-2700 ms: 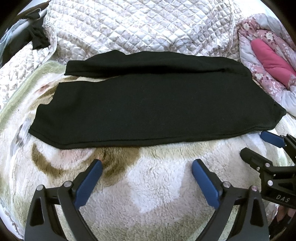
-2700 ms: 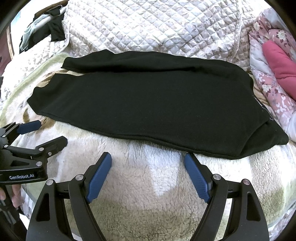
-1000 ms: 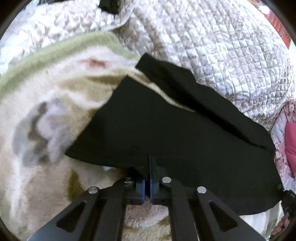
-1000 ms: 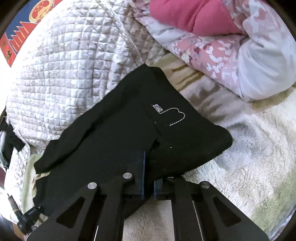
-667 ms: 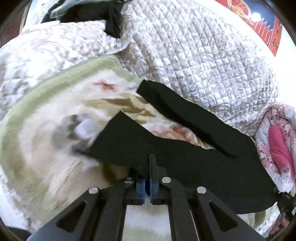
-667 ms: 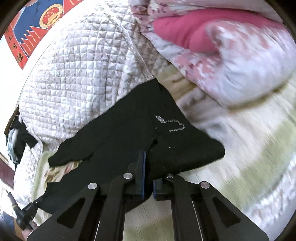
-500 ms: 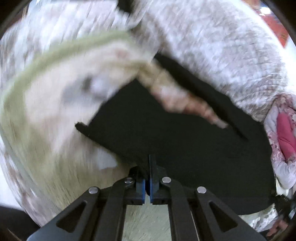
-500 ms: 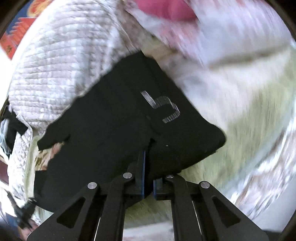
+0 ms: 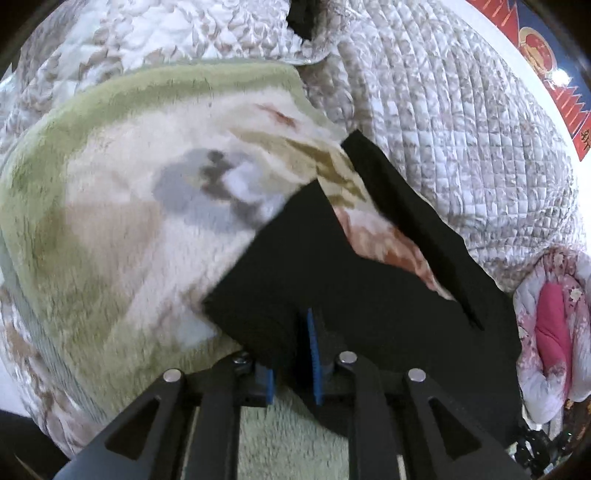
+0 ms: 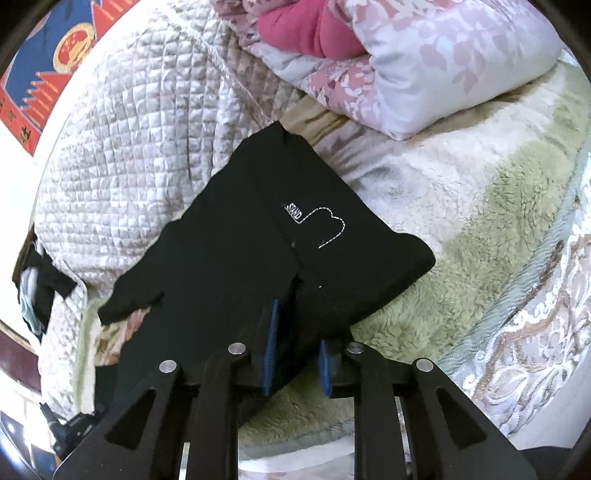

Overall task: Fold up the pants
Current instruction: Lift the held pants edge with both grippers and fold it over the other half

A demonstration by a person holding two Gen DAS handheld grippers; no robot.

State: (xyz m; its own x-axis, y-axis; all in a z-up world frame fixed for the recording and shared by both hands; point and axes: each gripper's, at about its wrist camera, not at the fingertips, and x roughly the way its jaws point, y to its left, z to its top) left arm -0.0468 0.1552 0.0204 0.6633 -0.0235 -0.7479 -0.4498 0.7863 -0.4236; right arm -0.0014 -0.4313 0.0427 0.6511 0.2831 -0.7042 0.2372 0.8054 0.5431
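Black pants lie on a fleece blanket. Blanket shows between the near leg and the far leg strip. My left gripper is at the hem end, its jaws opening; the near edge of the cloth lies loosely between the blue pads. In the right wrist view the waist end of the pants carries a white stitched logo. There my right gripper is also opening, and the waist edge hangs between its parted pads.
A quilted grey-white coverlet rises behind the pants. A pink floral duvet lies bunched beside the waist end. Dark clothes sit at the far back. The fleece blanket runs to the bed's edge on the right.
Both grippers closed on the pants' near edge and shifted it, so blanket now shows between the legs. Now both pairs of jaws have parted with the cloth still between them.
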